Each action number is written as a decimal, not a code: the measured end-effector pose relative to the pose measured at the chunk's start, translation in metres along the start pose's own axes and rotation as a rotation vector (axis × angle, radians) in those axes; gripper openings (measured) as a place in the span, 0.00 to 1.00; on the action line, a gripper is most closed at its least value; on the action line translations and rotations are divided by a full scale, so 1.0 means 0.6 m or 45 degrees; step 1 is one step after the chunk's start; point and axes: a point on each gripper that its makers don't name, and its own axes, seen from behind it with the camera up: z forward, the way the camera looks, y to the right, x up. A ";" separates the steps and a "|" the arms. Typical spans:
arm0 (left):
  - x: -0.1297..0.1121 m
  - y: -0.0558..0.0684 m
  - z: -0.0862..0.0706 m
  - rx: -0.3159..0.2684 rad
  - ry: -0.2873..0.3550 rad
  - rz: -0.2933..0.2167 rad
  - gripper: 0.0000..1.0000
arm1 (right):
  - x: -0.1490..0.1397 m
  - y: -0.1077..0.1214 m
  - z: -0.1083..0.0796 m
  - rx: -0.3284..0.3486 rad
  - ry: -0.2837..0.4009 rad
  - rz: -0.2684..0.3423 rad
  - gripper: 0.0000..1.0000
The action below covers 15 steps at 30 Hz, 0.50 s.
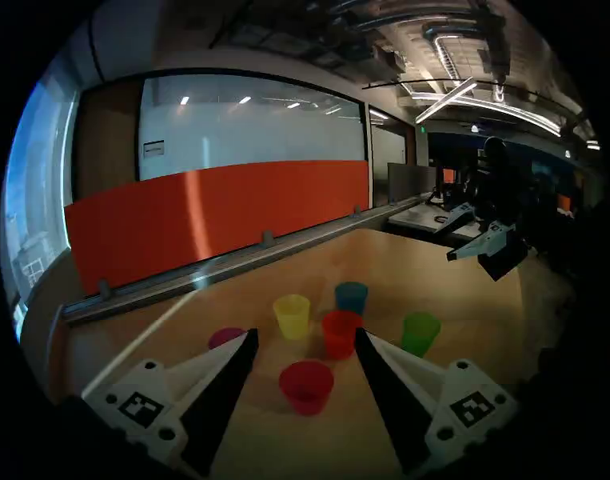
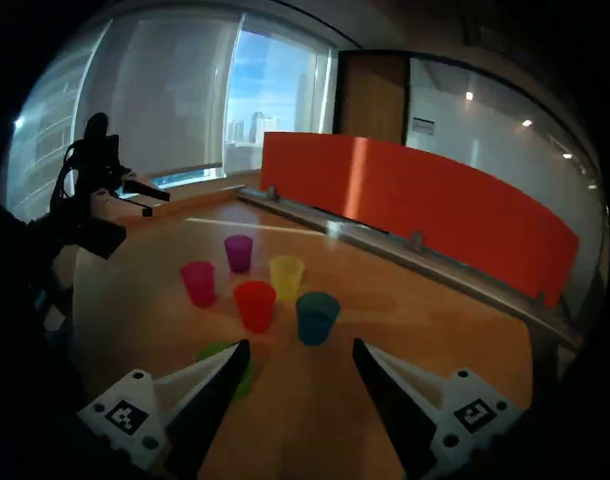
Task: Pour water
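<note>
Small plastic cups (image 2: 255, 305), six in all and each a different colour, stand upright in a loose cluster on the pale wooden table (image 1: 432, 272), apart from one another. In the left gripper view the magenta plastic cup (image 1: 306, 386) is nearest to me and shows in the gap between the two fingers of my left claw (image 1: 305, 332), which is spread wide and holds nothing. Just beyond it stands the red plastic cup (image 1: 340, 334), with the yellow plastic cup (image 1: 293, 316) to its left and the teal plastic cup (image 1: 351, 297) farther back. The green plastic cup (image 1: 420, 333) stands off to the right, and the purple plastic cup (image 1: 226, 336) peeks out on the left, partly hidden behind my left finger. My right claw (image 1: 484, 248) hangs above the far right of the table, well apart from the cups. In the right gripper view that claw's fingers are also spread wide with nothing between them. There the teal and red cups are the near ones, and the green cup is half hidden behind one finger. A long orange panel (image 1: 225, 208) runs along the far edge of the table.
</note>
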 end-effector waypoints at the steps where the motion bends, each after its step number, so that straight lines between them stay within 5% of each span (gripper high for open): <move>1: 0.000 -0.001 0.001 0.000 0.000 0.001 0.89 | 0.000 -0.002 0.001 0.009 -0.001 -0.008 1.00; 15: -0.007 -0.001 0.029 -0.037 -0.018 0.012 0.89 | -0.025 -0.043 0.023 0.150 -0.028 -0.052 1.00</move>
